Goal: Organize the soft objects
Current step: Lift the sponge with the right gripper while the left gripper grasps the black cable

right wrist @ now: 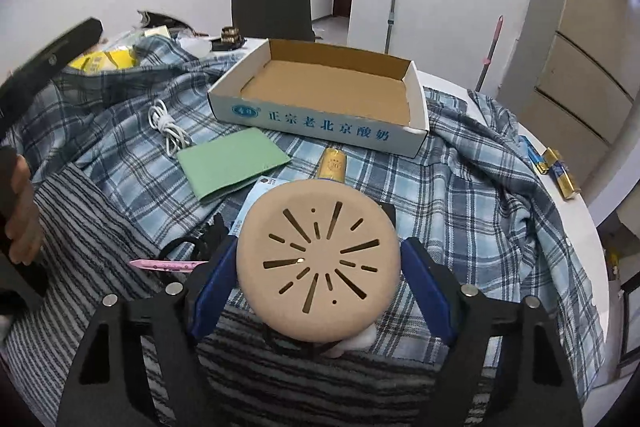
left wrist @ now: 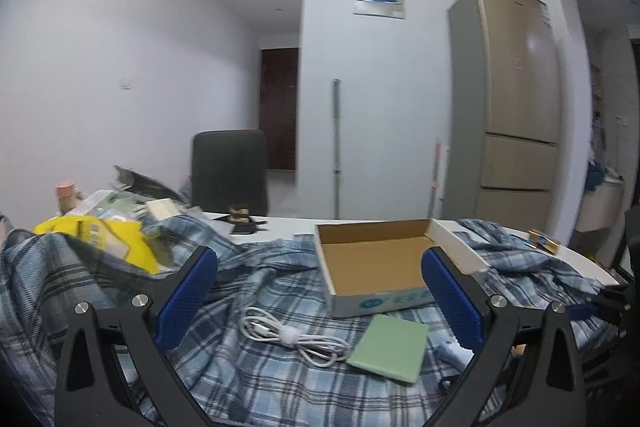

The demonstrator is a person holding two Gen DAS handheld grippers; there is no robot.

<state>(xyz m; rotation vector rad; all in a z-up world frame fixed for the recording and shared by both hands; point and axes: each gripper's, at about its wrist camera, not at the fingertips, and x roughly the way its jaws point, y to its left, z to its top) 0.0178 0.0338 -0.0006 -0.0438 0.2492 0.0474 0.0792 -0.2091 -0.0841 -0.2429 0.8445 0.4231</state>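
Observation:
My right gripper [right wrist: 318, 279] is shut on a round tan container with a slotted lid [right wrist: 318, 267], held above a grey striped cloth [right wrist: 100, 259]. A blue plaid shirt [right wrist: 472, 195] is spread over the table; it also shows in the left wrist view [left wrist: 248, 307]. An open, empty cardboard box [right wrist: 332, 87] sits on the shirt, also seen in the left wrist view [left wrist: 376, 255]. My left gripper [left wrist: 320, 299] is open and empty above the shirt, in front of the box.
A white cable [left wrist: 292, 339], a green pad [left wrist: 390, 347], a gold tube [right wrist: 332, 163] and a pink pen [right wrist: 168, 265] lie on the shirt. Yellow packaging [left wrist: 100, 231] and clutter sit far left. Gold boxes [right wrist: 560, 171] lie at the right table edge. A chair [left wrist: 230, 171] stands behind.

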